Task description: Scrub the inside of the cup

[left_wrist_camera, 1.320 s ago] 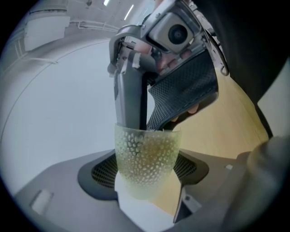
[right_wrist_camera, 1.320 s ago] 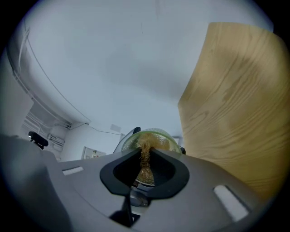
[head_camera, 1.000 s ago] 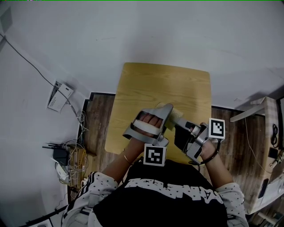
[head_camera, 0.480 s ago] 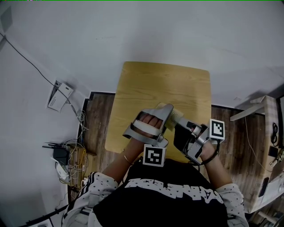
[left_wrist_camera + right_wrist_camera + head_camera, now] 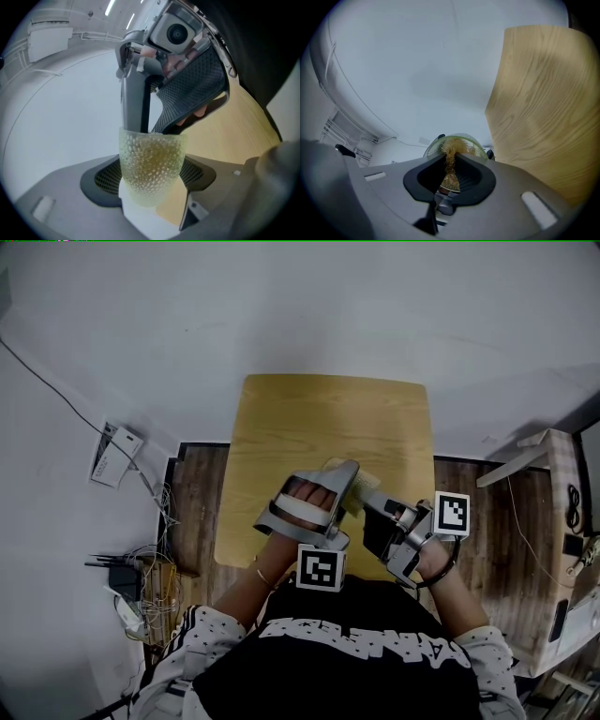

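A clear dimpled cup (image 5: 150,164) is clamped at its base by my left gripper (image 5: 150,183), which is shut on it. Its mouth faces my right gripper (image 5: 451,161), which is shut on a golden wire scrubber (image 5: 450,157). The scrubber sits inside the cup's rim (image 5: 457,139). In the left gripper view one grey finger (image 5: 136,98) of the right gripper dips into the cup. From the head view both grippers meet at the cup (image 5: 361,486), held above the near part of the wooden table (image 5: 328,418).
A small wooden table (image 5: 543,103) lies below the hands. On the floor to the left are a white router (image 5: 114,456) and a tangle of cables with a power strip (image 5: 136,577). Pale wooden furniture (image 5: 562,521) stands at the right.
Both grippers stay joined at the cup with the scrubber inside. The head view has shifted a little, so the table and hands sit slightly further left in the picture.
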`<action>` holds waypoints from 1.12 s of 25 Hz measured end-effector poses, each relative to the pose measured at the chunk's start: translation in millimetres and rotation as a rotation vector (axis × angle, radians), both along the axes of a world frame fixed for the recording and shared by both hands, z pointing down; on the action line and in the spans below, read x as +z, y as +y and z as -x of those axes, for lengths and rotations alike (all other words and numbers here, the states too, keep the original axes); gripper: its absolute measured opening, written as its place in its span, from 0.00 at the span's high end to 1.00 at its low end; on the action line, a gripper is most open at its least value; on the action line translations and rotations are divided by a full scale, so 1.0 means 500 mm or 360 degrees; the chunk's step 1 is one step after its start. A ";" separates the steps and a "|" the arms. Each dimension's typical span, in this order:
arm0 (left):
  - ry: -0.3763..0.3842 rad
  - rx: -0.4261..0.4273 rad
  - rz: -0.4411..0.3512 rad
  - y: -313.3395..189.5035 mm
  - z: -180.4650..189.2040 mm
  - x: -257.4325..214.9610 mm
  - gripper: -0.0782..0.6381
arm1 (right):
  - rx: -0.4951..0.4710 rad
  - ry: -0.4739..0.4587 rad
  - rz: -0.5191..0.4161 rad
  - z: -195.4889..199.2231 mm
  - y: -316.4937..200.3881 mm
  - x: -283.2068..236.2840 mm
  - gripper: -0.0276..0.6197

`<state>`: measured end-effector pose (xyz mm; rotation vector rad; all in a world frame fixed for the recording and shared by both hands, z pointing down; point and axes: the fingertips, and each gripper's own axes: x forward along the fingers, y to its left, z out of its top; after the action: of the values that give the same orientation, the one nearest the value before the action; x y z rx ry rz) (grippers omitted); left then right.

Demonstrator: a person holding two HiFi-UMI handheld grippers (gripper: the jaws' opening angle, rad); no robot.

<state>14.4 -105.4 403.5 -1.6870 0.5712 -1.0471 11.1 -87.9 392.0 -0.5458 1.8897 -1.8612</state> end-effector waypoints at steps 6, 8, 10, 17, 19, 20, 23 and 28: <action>-0.0010 0.0042 0.0083 0.006 -0.012 0.015 0.37 | -0.0013 0.0215 -0.0106 -0.008 0.009 0.007 0.86; -0.0010 0.0051 0.0115 0.005 -0.016 0.021 0.37 | -0.0021 0.0306 -0.0151 -0.011 0.007 0.009 0.86; 0.0007 0.0058 0.0166 0.005 -0.024 0.028 0.37 | -0.0039 0.0412 -0.0221 -0.015 0.005 0.009 0.86; 0.0023 0.0070 0.0344 0.019 -0.032 0.057 0.37 | -0.0104 0.0674 -0.0385 0.000 0.016 0.012 0.86; 0.0085 0.0078 0.0424 0.026 -0.041 0.059 0.37 | -0.0114 0.0744 -0.0398 0.000 0.019 0.025 0.86; 0.0098 0.0079 0.0450 0.028 -0.042 0.062 0.37 | -0.0126 0.0789 -0.0417 0.001 0.019 0.030 0.86; 0.0103 0.0077 0.0495 0.028 -0.040 0.073 0.37 | -0.0158 0.0894 -0.0458 0.003 0.020 0.042 0.86; 0.0169 0.0109 0.0583 0.029 -0.046 0.080 0.37 | -0.0196 0.0981 -0.0491 -0.002 0.019 0.049 0.86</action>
<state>37.3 -90.9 443.7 -2.0774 0.4012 -1.0636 12.2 -78.6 416.6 -0.9952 2.5948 -1.5249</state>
